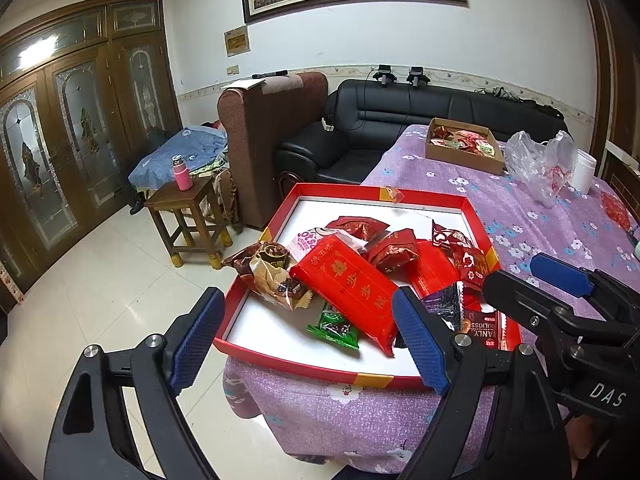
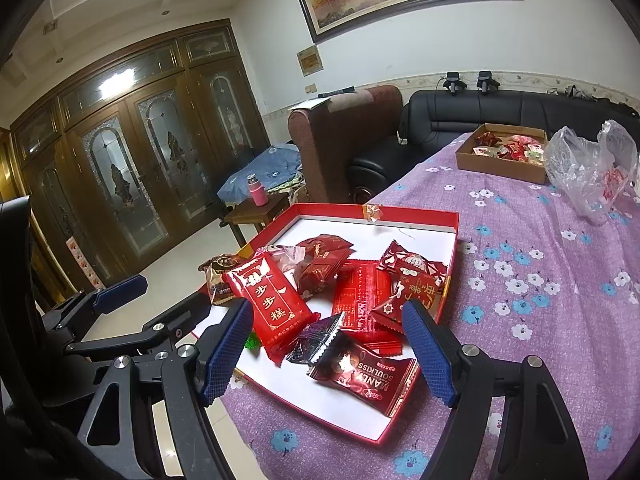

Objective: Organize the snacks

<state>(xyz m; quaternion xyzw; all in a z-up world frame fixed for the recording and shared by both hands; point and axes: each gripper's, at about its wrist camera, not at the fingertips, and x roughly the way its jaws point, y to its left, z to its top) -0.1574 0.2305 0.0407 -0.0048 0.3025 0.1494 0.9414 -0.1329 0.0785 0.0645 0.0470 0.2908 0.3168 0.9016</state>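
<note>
glossy foil snack packets [image 2: 352,304] lie heaped in a shallow red cardboard tray [image 1: 420,196] at the corner of the purple floral tablecloth [image 2: 540,280]. both the left gripper [image 1: 308,340] and right gripper [image 2: 332,344] hover with textured blue pads wide apart, empty. only the left view shows the green packet [image 1: 334,328] fully.

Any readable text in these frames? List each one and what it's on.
"MANLY SOULKISS": dark red snack packet, printed upside down.
"步步糕": long red packet.
"DAS": right gripper body.
"ots": pink and white packet, cut off.
Small print on the flat red packet and the wall plaque: too blurred.
</note>
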